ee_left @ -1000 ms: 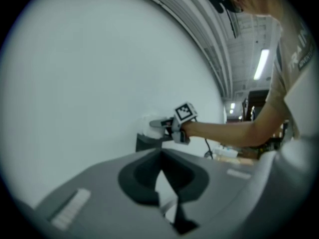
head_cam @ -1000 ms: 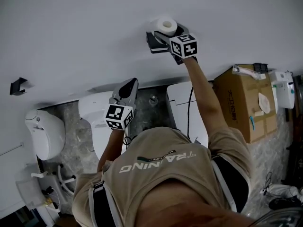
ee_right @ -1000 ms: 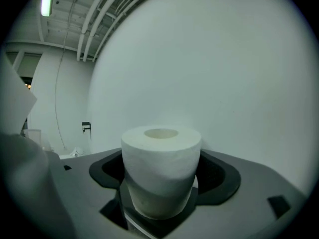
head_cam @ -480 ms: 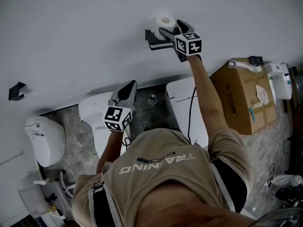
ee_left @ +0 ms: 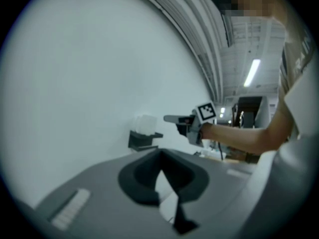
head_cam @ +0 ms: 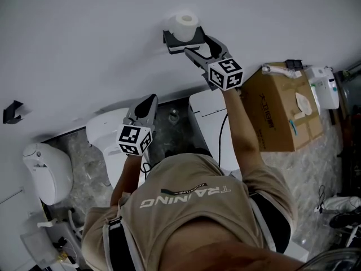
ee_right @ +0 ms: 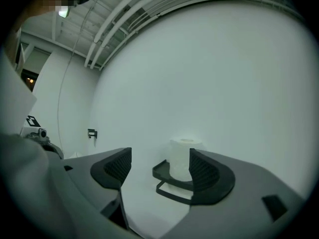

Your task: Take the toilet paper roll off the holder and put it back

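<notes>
Two grippers are in play, both raised toward a white wall (head_cam: 84, 38). At the far left a small black hook (head_cam: 11, 112) is fixed to the wall. The left gripper (head_cam: 148, 101) hangs over a white toilet (head_cam: 101, 134), well apart from the holder. Its jaws are closed tip to tip with nothing between them. In its own view the holder and the other gripper sit beyond its closed tips.

Right of it, the toilet paper roll (head_cam: 185, 24) stands upright on the black holder (head_cam: 171, 43) mounted on the wall. The right gripper (head_cam: 196, 44) points at it from the near right, jaws spread wide and empty. In the right gripper view the roll (ee_right: 180, 158) and holder (ee_right: 167, 177) show through the gap. The right-hand pad overlaps the roll's edge in the picture but is clear of it. The head view puts the fingertips just short of the holder. A cardboard box (head_cam: 287, 109) sits at the far right.

Half a second ago the right gripper's jaws reached alongside the roll on the holder. Now they have drawn back toward the near right. The roll has stayed on the holder, and the left gripper has kept closed over the toilet.
</notes>
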### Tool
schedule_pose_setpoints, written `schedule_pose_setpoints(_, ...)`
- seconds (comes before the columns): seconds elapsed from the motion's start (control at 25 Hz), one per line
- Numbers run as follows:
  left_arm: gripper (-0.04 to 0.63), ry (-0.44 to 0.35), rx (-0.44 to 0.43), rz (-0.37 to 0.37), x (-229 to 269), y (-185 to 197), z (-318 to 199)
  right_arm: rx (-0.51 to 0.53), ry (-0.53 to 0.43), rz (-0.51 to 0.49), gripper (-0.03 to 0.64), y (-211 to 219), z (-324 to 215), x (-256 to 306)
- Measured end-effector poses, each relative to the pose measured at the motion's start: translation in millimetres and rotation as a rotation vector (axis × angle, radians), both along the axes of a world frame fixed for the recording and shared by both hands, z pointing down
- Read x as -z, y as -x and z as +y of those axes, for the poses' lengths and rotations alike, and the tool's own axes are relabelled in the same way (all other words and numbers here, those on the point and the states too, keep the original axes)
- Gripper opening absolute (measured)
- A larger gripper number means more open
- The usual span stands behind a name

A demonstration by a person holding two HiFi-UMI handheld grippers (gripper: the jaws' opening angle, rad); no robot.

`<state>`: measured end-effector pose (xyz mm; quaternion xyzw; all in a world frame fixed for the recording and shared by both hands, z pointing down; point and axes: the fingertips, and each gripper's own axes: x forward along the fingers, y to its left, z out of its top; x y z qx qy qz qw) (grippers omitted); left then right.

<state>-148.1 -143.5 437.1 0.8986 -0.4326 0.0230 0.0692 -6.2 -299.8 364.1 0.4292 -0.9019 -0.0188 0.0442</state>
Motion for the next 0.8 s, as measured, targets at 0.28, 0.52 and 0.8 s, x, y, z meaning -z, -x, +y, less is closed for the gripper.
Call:
schedule_pose_setpoints(0.28, 0.005, 0.000, 0.003, 0.011, -1.5, -20.3, 23.4, -0.039, -0.016, -0.010, 0.116, -15.9, 54.5, -11.0)
schedule_pose_setpoints(0.52, 0.005, -0.001, 0.033, -0.006, -2.6, -46.2, 59.7, -0.065, -0.003, -0.066, 0.024, -50.1, 98.2, -16.0)
schedule_pose_setpoints(0.8, 0.005, -0.003, 0.080, -0.015, 0.5, -111.6, 127.8, -0.007, 0.031, -0.050, 0.015, -103.5, 184.2, -24.0)
